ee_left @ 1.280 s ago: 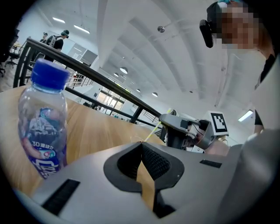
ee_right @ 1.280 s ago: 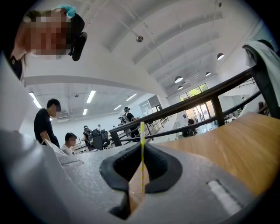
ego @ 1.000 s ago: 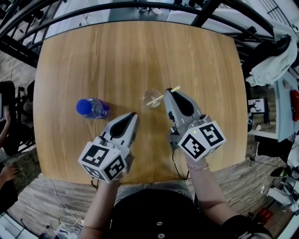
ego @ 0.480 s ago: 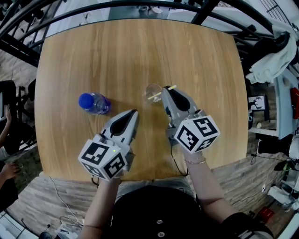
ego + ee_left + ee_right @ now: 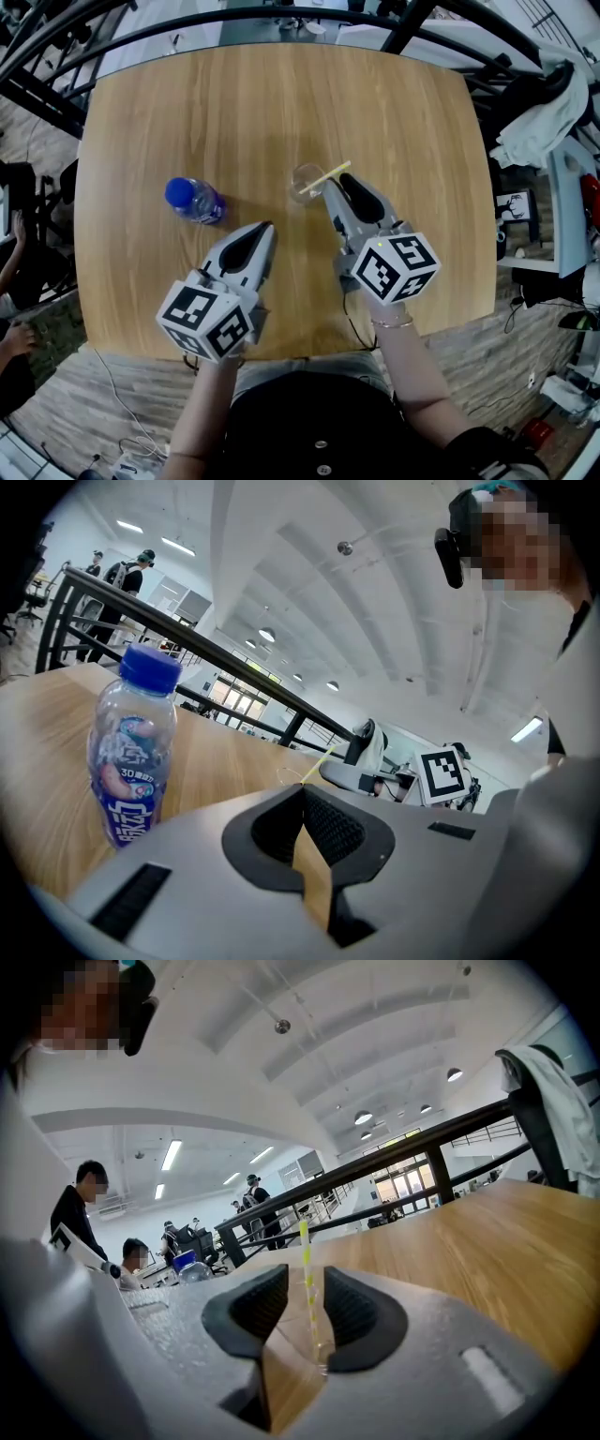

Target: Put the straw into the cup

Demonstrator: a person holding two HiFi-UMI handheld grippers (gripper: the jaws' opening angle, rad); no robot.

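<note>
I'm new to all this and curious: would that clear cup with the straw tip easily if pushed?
Probably. The cup looks thin, clear and seemingly empty, so it is likely light and apt to slide or tip. The straw leans out past its rim on one side, which may help topple it.

Count: 1 cup (image 5: 305, 183), 1 straw (image 5: 332, 173), 1 bottle (image 5: 194, 200), 1 table (image 5: 234, 103), 2 grippers: left gripper (image 5: 271, 228), right gripper (image 5: 329, 184).

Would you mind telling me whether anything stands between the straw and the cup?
Nothing visible does. The straw has its lower end in the cup and leans toward the right gripper, whose jaws have just been opening and stand apart around it. The bottle stands off to the left.
</note>
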